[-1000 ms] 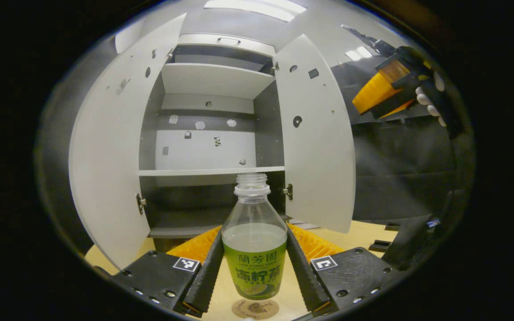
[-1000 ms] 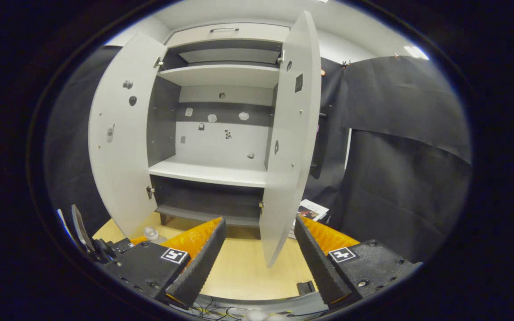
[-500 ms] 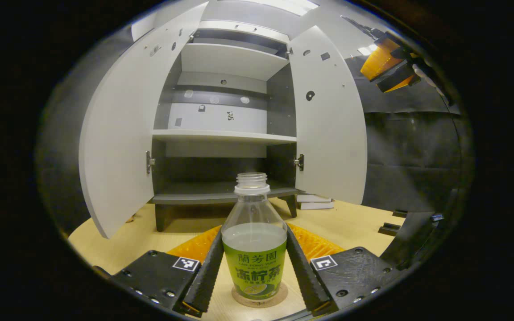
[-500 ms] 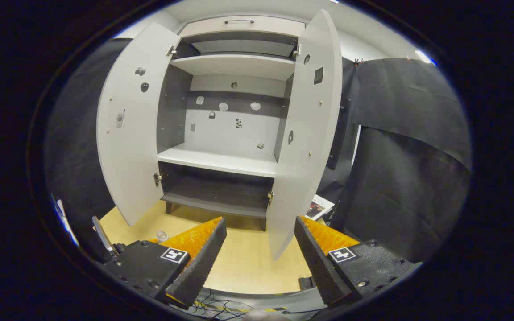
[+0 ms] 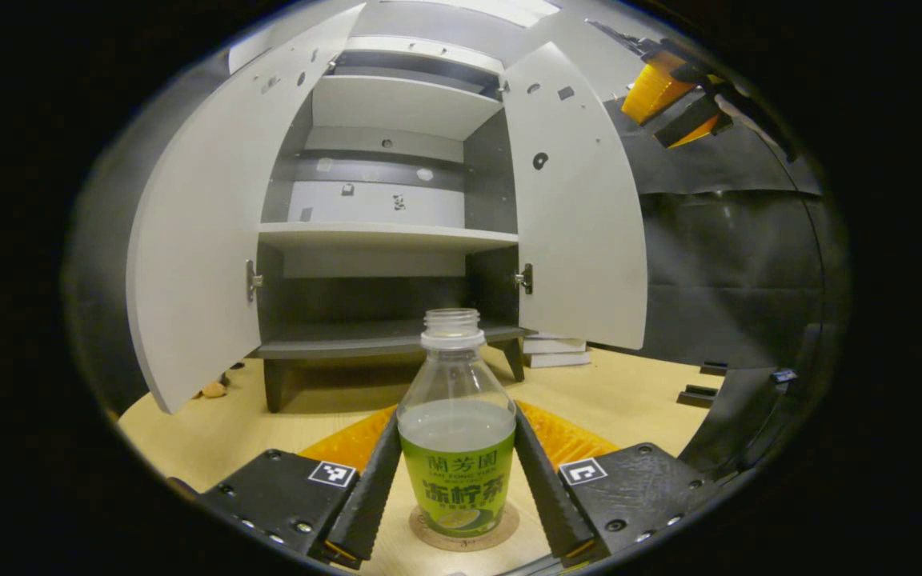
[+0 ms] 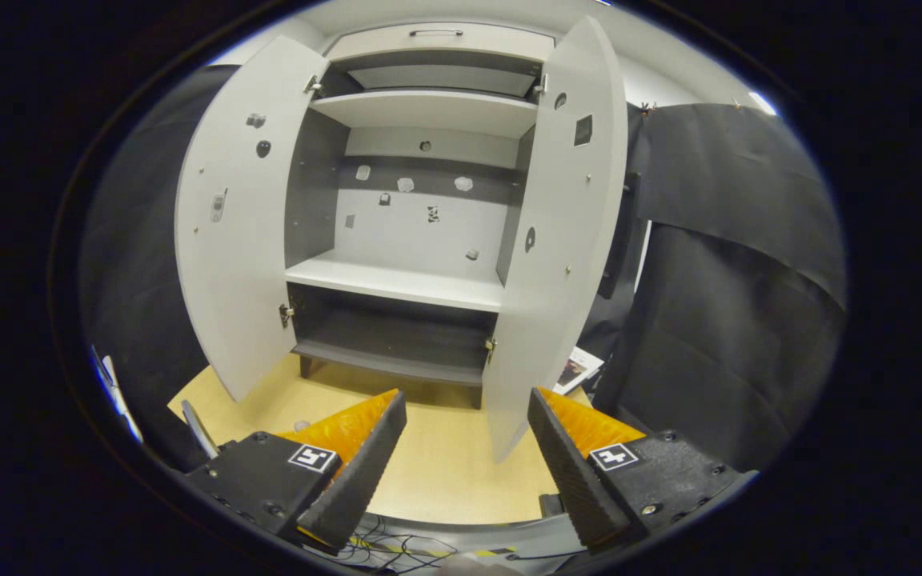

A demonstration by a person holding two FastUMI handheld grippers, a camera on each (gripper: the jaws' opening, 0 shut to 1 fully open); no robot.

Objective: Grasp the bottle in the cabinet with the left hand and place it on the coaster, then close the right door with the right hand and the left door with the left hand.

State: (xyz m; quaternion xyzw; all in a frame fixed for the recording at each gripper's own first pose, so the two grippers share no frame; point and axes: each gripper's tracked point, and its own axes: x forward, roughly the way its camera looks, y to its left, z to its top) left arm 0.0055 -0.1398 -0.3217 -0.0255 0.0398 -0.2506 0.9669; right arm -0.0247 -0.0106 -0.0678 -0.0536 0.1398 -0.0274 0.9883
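A clear uncapped bottle (image 5: 456, 448) with a green label and pale liquid stands upright on a round brown coaster (image 5: 427, 530) on the wooden table. My left gripper (image 5: 457, 428) is shut on it, one finger against each side of the label. Behind it stands the grey cabinet (image 5: 385, 236) with its left door (image 5: 197, 240) and right door (image 5: 577, 208) swung open. The right gripper (image 5: 673, 96) hangs high at the upper right. In the right gripper view my right gripper (image 6: 461, 472) is open and holds nothing, facing the right door (image 6: 561, 240) edge-on.
Stacked books (image 5: 555, 352) lie on the table by the cabinet's right leg. Small black pieces (image 5: 701, 392) sit on the table to the right. A small brown lump (image 5: 213, 390) lies under the left door. Cables (image 6: 397, 548) run along the table's near edge.
The bottle came down from above the coaster and now stands on it, still gripped. The right gripper has drifted slightly closer to the cabinet, staying open.
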